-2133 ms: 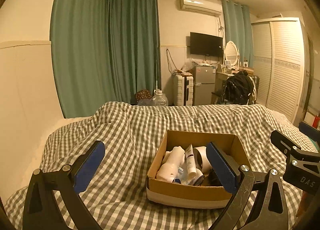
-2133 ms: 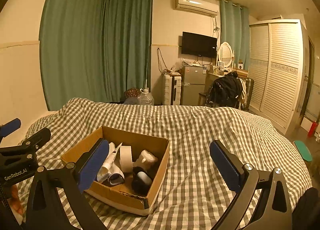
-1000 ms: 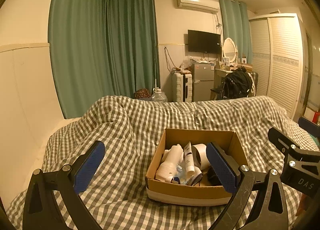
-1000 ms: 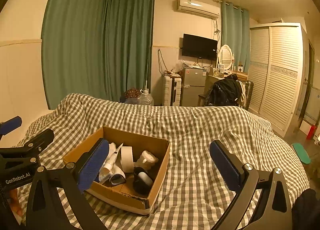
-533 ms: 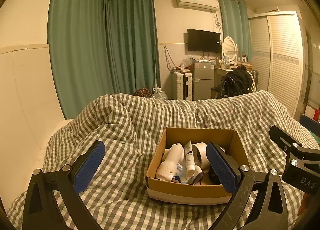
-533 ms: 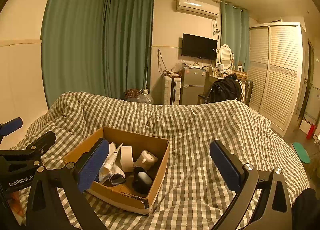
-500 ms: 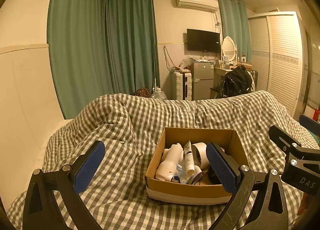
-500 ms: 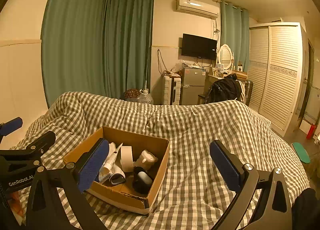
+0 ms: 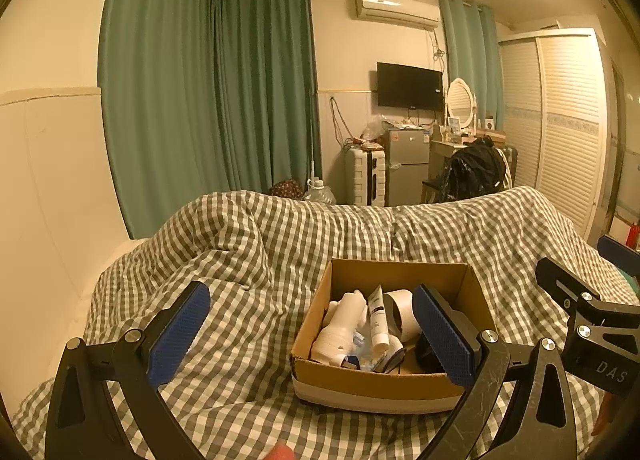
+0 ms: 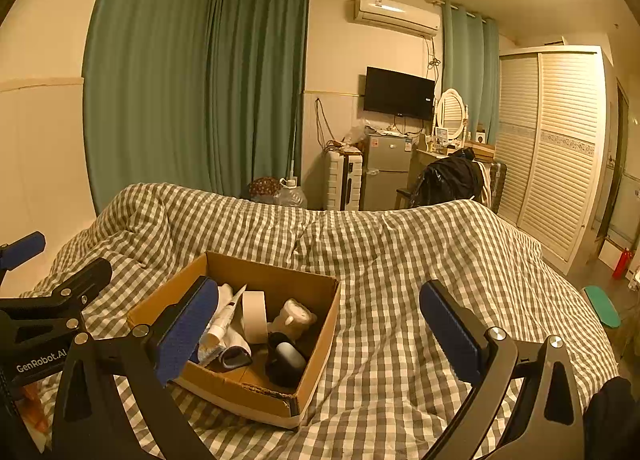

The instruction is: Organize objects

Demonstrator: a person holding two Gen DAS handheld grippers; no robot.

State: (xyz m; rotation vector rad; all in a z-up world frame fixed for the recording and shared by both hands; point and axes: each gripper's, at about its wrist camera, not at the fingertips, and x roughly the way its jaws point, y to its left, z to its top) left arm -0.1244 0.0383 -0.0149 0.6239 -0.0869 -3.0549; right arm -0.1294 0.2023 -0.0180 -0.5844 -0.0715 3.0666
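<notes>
Cardboard box [image 9: 384,386] on the checked duvet [image 9: 248,244] is holding the toiletries; we are hovering lower than before, left gripper [image 9: 312,334] and right gripper [image 10: 320,330] both spread wide, empty.

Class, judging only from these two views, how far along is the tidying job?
Several items, a tape roll and a tube among them, lie jumbled in the cardboard box on the bed. The left gripper and right gripper are open and empty. That fits items gathered in, or waiting to come out.
</notes>
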